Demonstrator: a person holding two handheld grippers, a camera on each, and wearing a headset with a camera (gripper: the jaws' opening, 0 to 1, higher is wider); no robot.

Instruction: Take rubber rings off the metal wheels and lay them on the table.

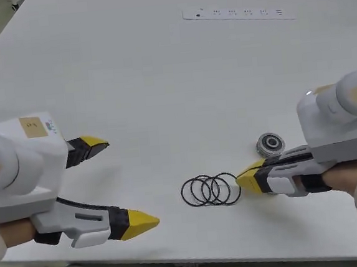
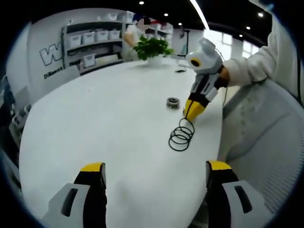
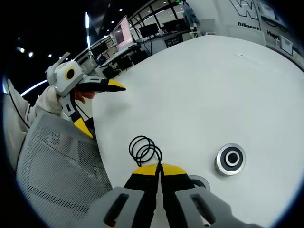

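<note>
Several thin black rubber rings [image 1: 210, 190] lie overlapping in a row on the white table, also seen as rubber rings [image 2: 182, 135] and rubber rings [image 3: 145, 149]. A small metal wheel [image 1: 271, 143] lies flat just beyond them, shown too as the wheel [image 2: 173, 102] and the wheel [image 3: 230, 159]. My right gripper [image 1: 248, 180] is shut, its yellow tips at the right end of the row, touching the nearest ring; whether a ring is pinched I cannot tell. In its own view the right gripper [image 3: 159, 168] has its jaws pressed together. My left gripper [image 1: 120, 182] is open and empty, left of the rings.
A white power strip [image 1: 238, 13] lies at the far side of the table. A grey round part [image 3: 197, 182] peeks out beside my right finger, half hidden. The table's near edge runs just below both grippers. A mesh chair back [image 3: 57, 166] stands beside the table.
</note>
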